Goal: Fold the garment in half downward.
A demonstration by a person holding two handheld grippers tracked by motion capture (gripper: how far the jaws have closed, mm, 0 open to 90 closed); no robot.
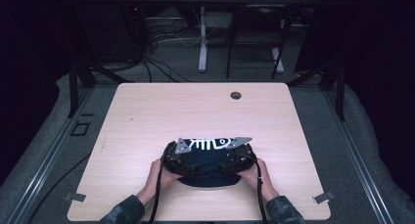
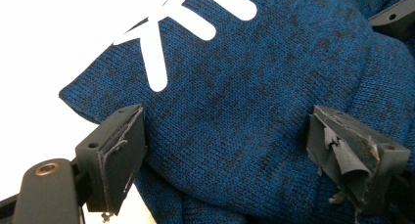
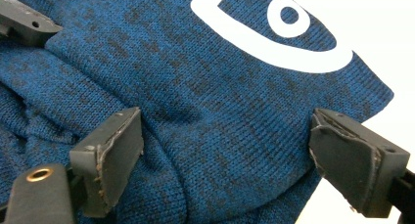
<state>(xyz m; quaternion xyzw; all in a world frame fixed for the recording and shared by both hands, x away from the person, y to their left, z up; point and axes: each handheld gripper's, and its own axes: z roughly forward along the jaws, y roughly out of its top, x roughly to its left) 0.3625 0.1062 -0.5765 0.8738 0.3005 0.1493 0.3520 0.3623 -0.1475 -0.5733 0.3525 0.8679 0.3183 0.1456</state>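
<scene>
A dark blue knit hat (image 1: pixel 209 161) with a white fish-skeleton print lies near the table's front edge, at the middle. Both hands hold their grippers low over it. My left gripper (image 1: pixel 182 158) is on the hat's left side and my right gripper (image 1: pixel 237 158) on its right side. In the left gripper view the left gripper (image 2: pixel 227 136) stands open, its jaws wide apart with the hat (image 2: pixel 244 101) bulging between them. In the right gripper view the right gripper (image 3: pixel 227 136) is open the same way over the hat (image 3: pixel 220 101), near the printed fish head. Fabric folds bunch up under both.
The light wooden table (image 1: pixel 147 116) has a cable hole (image 1: pixel 236 95) at its far middle. Metal clips sit at its front corners. Black frame posts stand at both sides. Beyond the far edge are a white desk leg (image 1: pixel 202 43), a chair frame and floor cables.
</scene>
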